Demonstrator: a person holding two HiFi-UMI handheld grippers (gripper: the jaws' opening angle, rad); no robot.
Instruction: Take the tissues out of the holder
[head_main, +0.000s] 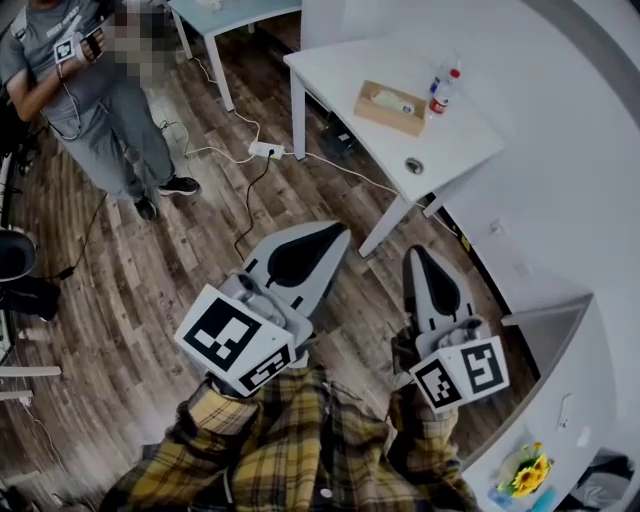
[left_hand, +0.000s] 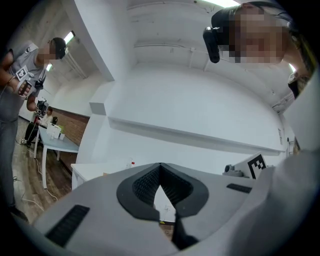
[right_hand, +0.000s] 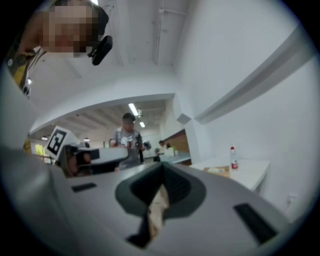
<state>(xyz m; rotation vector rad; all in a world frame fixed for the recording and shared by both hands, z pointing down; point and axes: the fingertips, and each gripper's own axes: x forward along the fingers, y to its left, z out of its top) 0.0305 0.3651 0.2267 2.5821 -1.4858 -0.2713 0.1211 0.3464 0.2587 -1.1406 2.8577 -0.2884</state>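
**While the holder sits well off, both my tongs are shut and empty**

Since the tissues (head_main: 384, 97) are thin, soft paper with almost no weight, I judge they will crumple, and may tear if I pinch hard or yank sideways. The best hold looks to be the white bit showing at the slot on top, taken low and drawn straight up. The wooden tissue holder (head_main: 392, 112) looks light too. It may lift or slide along with the sheet, so one tong may have to steady a side wall.

The holder lies on the white table (head_main: 470, 145), just beside a small red-capped bottle (head_main: 441, 92), and well apart from both tongs. My left gripper (head_main: 338, 230) and right gripper (head_main: 416, 252) hang close to my body over the wooden floor (head_main: 150, 290), both pointing towards the table. The left one's jaws meet tip to tip with nothing between them. The right one's are pressed together as well, with only floor showing through the gap behind the tips. In the right gripper view the holder lies ahead and to the right of the jaws, out of reach.
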